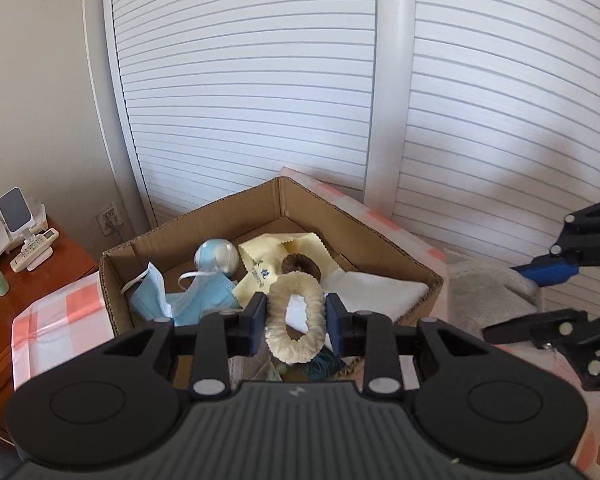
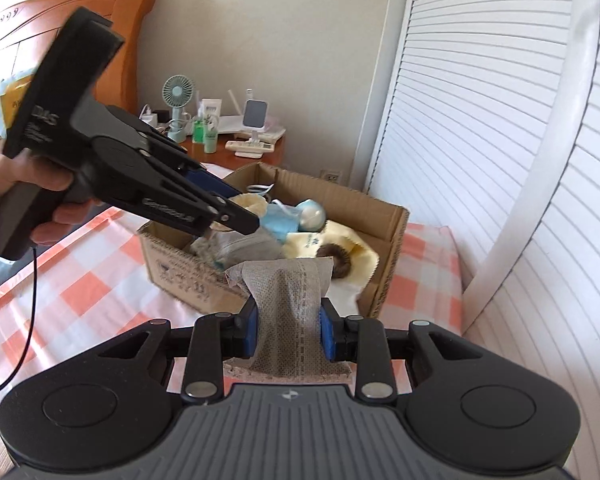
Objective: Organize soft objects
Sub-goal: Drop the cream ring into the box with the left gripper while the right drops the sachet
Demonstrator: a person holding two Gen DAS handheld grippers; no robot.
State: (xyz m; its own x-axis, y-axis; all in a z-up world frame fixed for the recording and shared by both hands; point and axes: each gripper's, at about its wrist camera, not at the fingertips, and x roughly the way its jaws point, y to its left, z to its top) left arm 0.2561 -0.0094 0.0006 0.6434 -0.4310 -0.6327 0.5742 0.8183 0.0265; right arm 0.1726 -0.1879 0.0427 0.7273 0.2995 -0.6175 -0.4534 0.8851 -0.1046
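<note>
The left gripper (image 1: 296, 322) has a cream fluffy ring-shaped scrunchie (image 1: 296, 320) between barely parted jaws, above the open brown cardboard box (image 1: 236, 216). The right gripper (image 2: 287, 330) clamps a grey perforated fabric cloth (image 2: 290, 312) above the box's near edge, on the orange-checked bedcover (image 2: 100, 280).

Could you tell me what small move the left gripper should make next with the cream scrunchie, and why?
Probably carry it sideways, clear of the cardboard box, and set it on the checked cloth. The left gripper has the cream scrunchie squeezed into an oval above the box, over a blue face mask and yellow cloth, so it looks freshly picked out.
</note>
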